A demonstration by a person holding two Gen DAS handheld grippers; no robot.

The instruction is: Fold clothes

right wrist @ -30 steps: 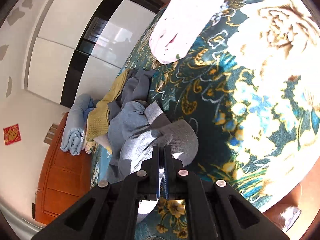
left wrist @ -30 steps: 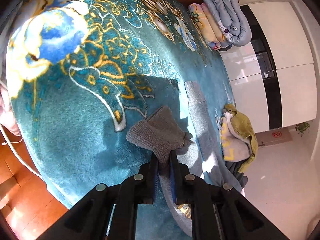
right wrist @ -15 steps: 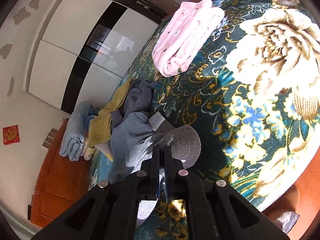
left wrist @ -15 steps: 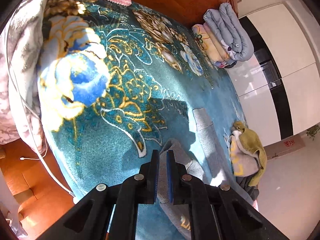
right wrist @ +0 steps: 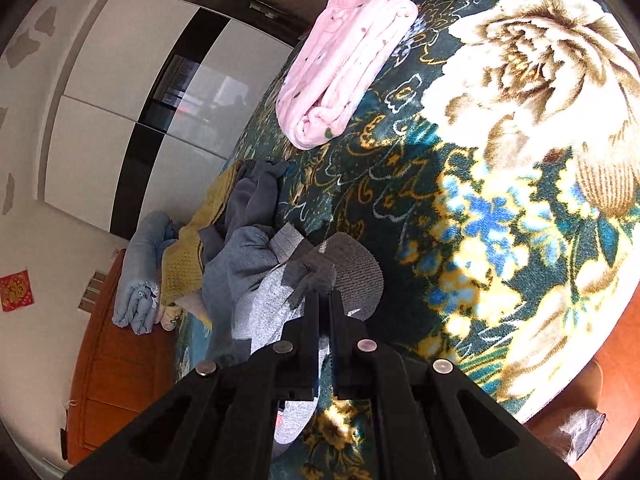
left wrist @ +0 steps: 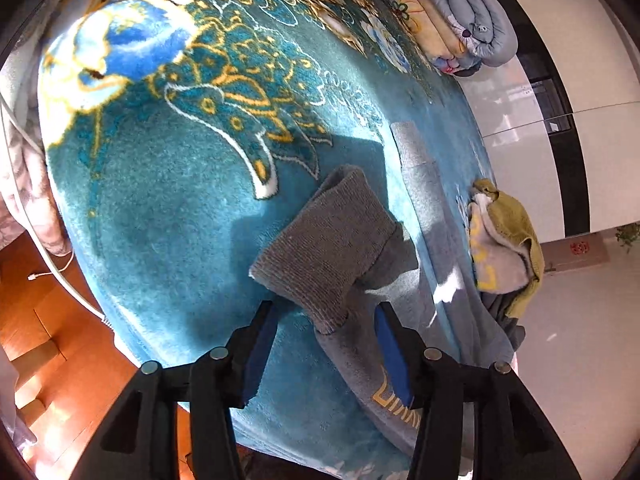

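A grey sweatshirt [left wrist: 404, 312] lies on the teal flowered blanket [left wrist: 168, 208]. Its ribbed cuff [left wrist: 324, 252] lies folded over the body, just ahead of my left gripper [left wrist: 326, 320], which is open with the cloth lying between its fingers. A second sleeve [left wrist: 412, 152] stretches away beyond. In the right wrist view my right gripper [right wrist: 324, 300] is shut on the grey sweatshirt's ribbed hem [right wrist: 352, 276], holding it bunched above the blanket [right wrist: 500, 200].
A heap of yellow and grey clothes [left wrist: 500, 244] lies at the bed's right edge; it also shows in the right wrist view [right wrist: 224, 232]. A folded pink garment [right wrist: 344, 68] lies further off. Rolled quilts [left wrist: 460, 12] sit by the headboard. A white cable [left wrist: 44, 248] hangs at the left edge.
My left gripper has opened and let go of the grey cuff, which now lies on the blanket. My right gripper stays shut on the hem and has barely moved.
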